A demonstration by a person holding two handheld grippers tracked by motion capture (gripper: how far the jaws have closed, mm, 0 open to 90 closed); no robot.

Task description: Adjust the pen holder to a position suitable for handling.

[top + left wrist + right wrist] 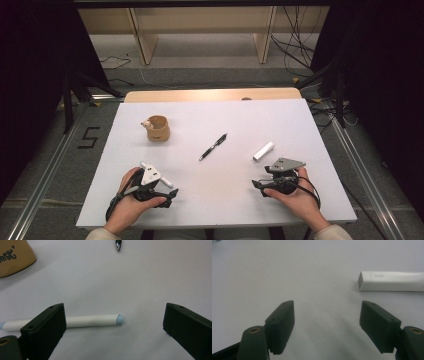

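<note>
A: You are working over the broad white sheet-covered table (220,200), and both your hands are resting low in the frame. Your left gripper (167,192) is sitting at the lower left with its jaws standing wide apart, clamped on nothing. Your right gripper (256,184) is doing the same at the lower right.

B: Why are you holding the left one that way?

A: It looks as though you are lining it up on the slim white marker with pale blue ends (92,320). In the left gripper view that marker is lying flat on the sheet, crossing behind one jaw and ending between the two, so a grasp seems to be in preparation.

B: And the right side?

A: You are pointing it past the white squared plastic tube (390,281), which is lying apart at the upper right of the right gripper view.

B: Any containers?

A: The tan round cup with a small figure on its rim (159,128) is standing upright in the upper left; I cannot tell what it is holding. The black pen (213,147) is lying loose at the centre.
</note>
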